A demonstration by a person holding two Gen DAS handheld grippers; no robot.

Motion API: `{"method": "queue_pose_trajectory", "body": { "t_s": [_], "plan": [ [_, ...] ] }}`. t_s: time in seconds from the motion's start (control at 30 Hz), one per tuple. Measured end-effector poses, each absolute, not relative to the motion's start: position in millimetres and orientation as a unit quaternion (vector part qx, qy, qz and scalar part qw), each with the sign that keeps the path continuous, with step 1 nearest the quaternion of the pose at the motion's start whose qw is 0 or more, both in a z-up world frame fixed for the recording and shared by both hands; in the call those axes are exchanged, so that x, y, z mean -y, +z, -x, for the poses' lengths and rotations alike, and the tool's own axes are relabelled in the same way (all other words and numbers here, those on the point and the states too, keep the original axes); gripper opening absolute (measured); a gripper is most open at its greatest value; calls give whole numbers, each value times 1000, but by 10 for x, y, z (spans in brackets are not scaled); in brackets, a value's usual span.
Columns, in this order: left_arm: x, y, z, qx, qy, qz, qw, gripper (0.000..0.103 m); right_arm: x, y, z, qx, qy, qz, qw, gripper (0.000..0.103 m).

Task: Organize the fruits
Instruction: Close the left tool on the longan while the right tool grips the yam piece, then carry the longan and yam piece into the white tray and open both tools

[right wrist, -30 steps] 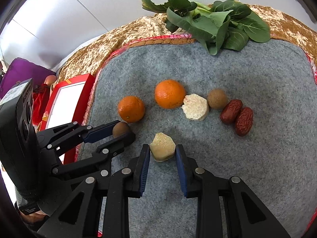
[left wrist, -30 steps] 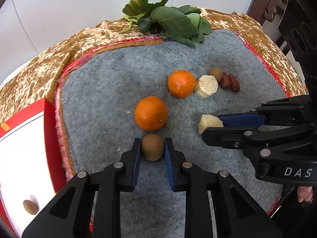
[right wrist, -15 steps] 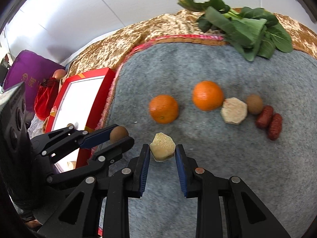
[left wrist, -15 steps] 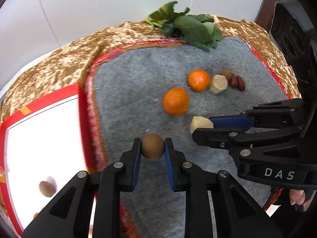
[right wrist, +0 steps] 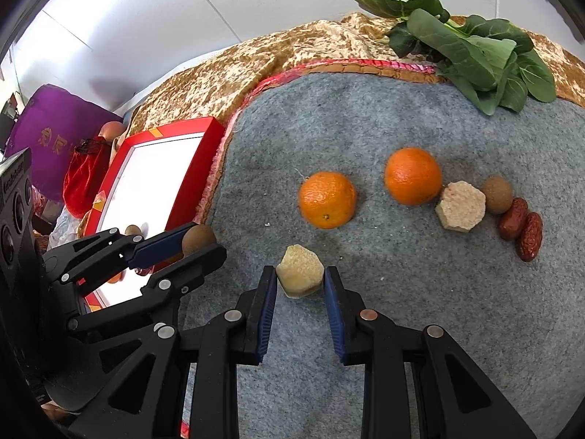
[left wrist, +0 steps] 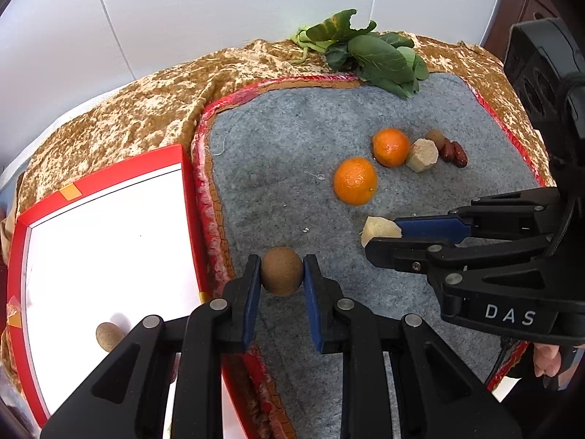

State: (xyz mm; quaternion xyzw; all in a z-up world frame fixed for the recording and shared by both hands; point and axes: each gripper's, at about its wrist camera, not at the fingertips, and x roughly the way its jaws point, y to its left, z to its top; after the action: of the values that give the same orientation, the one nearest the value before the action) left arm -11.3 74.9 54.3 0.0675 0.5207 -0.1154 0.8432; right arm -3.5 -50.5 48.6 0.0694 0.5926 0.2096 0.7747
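My left gripper [left wrist: 281, 269] is shut on a brown round fruit [left wrist: 281, 270], held above the grey mat's left edge beside the red box [left wrist: 184, 157]. The same fruit shows in the right wrist view [right wrist: 198, 238]. My right gripper [right wrist: 299, 274] is shut on a pale yellow chunk [right wrist: 299, 270], held above the mat; the chunk also shows in the left wrist view [left wrist: 380, 227]. Two oranges [right wrist: 327, 199] [right wrist: 413, 175], a second pale chunk [right wrist: 461, 206], another brown fruit [right wrist: 496, 189] and two red dates [right wrist: 522, 226] lie on the mat. A brown fruit [left wrist: 108, 336] lies in the box.
The grey felt mat [left wrist: 292, 139] lies on a gold cloth [left wrist: 146, 109]. Leafy greens [right wrist: 471, 44] lie at the mat's far edge. A purple bag [right wrist: 55, 135] and a red pouch [right wrist: 82, 179] sit beyond the box at the left.
Both grippers have lifted their loads off the mat and moved left toward the red box. The oranges and other fruit on the mat have stayed put.
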Motion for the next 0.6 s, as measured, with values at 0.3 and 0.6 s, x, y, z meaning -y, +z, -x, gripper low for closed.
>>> {"method": "queue_pose_trajectory", "body": {
  "t_s": [0.3,0.6],
  "plan": [
    [-754,523,120,-520,-109,-70,845,20,519,498,41,-589,208,-68,778,27],
    [-851,635,142,-506,-98,-57,855,20,497,540,65,-581,212,-59,784,27]
  ]
}}
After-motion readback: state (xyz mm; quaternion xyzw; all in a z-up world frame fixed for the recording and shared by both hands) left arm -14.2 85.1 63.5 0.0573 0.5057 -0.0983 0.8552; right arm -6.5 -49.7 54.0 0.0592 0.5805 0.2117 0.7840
